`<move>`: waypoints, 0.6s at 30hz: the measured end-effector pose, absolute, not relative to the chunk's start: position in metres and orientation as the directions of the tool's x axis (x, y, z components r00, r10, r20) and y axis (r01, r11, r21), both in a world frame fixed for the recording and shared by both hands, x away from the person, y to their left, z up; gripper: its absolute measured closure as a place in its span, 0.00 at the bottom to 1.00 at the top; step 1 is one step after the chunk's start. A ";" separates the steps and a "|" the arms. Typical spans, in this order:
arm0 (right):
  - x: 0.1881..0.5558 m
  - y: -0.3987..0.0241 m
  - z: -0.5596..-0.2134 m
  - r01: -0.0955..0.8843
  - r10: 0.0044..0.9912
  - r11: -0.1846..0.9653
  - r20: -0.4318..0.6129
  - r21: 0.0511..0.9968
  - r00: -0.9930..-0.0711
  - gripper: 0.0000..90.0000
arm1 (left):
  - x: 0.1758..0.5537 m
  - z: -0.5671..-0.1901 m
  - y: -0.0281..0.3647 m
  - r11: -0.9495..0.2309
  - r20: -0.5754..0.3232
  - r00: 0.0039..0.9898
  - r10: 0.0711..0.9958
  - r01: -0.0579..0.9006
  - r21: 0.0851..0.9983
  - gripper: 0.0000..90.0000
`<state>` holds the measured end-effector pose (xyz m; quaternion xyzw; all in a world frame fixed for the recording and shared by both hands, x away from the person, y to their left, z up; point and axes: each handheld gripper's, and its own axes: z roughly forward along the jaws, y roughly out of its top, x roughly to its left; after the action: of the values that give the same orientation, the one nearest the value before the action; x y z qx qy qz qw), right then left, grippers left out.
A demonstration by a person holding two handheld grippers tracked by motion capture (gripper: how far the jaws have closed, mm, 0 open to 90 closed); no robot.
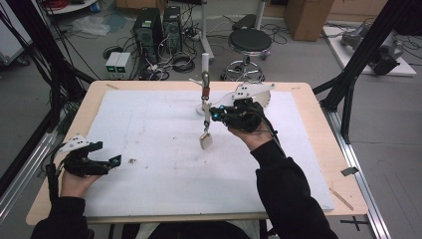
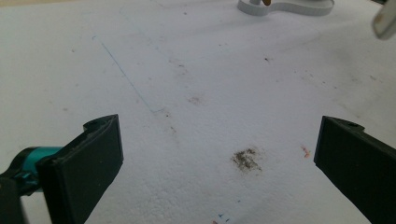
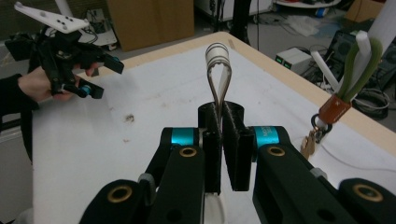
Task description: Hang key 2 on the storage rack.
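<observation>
The right gripper (image 1: 215,113) hangs above the middle of the white mat (image 1: 149,174), jaws clamped on a looped strap (image 3: 218,70). A keyring with clips (image 1: 205,94) dangles just left of it in the high view. A white holder (image 1: 259,94) sits just behind it. The left gripper (image 1: 112,162) rests well apart, near the mat's left edge, with a dirt smudge (image 1: 132,161) just beyond its tips.
</observation>
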<state>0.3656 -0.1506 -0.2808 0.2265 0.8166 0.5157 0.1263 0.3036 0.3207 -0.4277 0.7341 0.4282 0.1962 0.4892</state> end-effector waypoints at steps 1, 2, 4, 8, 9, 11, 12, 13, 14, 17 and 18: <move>0.366 -0.151 -0.281 0.240 0.500 0.366 0.027 0.899 -0.865 0.96 | 0.304 -0.428 0.321 -0.155 -0.131 0.556 0.821 0.437 0.886 0.02; 0.363 -0.150 -0.275 0.227 0.492 0.361 0.022 0.905 -0.871 0.96 | 0.303 -0.426 0.321 -0.150 -0.133 0.557 0.820 0.432 0.889 0.02; 0.361 -0.149 -0.269 0.212 0.483 0.361 0.012 0.908 -0.875 0.96 | 0.303 -0.425 0.322 -0.146 -0.135 0.555 0.821 0.431 0.890 0.02; 0.359 -0.147 -0.258 0.193 0.466 0.354 0.007 0.915 -0.885 0.96 | 0.304 -0.424 0.322 -0.133 -0.144 0.554 0.820 0.429 0.894 0.02; 0.359 -0.147 -0.258 0.193 0.466 0.354 0.007 0.915 -0.885 0.96 | 0.304 -0.424 0.322 -0.133 -0.144 0.554 0.820 0.429 0.894 0.02; 0.359 -0.145 -0.254 0.186 0.462 0.352 0.003 0.917 -0.887 0.96 | 0.304 -0.422 0.322 -0.131 -0.146 0.557 0.818 0.427 0.894 0.02; 0.359 -0.142 -0.250 0.177 0.456 0.351 -0.003 0.919 -0.890 0.96 | 0.304 -0.420 0.322 -0.127 -0.145 0.559 0.816 0.418 0.899 0.02; 0.359 -0.142 -0.250 0.177 0.456 0.351 -0.003 0.919 -0.890 0.96 | 0.304 -0.420 0.322 -0.127 -0.145 0.559 0.816 0.418 0.899 0.02; 0.359 -0.140 -0.246 0.173 0.448 0.348 -0.002 0.922 -0.894 0.96 | 0.305 -0.417 0.321 -0.124 -0.149 0.564 0.812 0.417 0.900 0.02; 0.358 -0.137 -0.243 0.165 0.441 0.348 -0.006 0.923 -0.898 0.96 | 0.305 -0.415 0.319 -0.127 -0.144 0.570 0.809 0.409 0.904 0.02; 0.357 -0.134 -0.240 0.156 0.434 0.347 -0.011 0.925 -0.901 0.96 | 0.306 -0.413 0.318 -0.129 -0.143 0.576 0.805 0.405 0.905 0.02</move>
<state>0.3574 -0.1343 -0.2400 0.1820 0.8105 0.5417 0.1285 0.3056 0.3177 -0.4131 0.7254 0.4170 0.1955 0.5116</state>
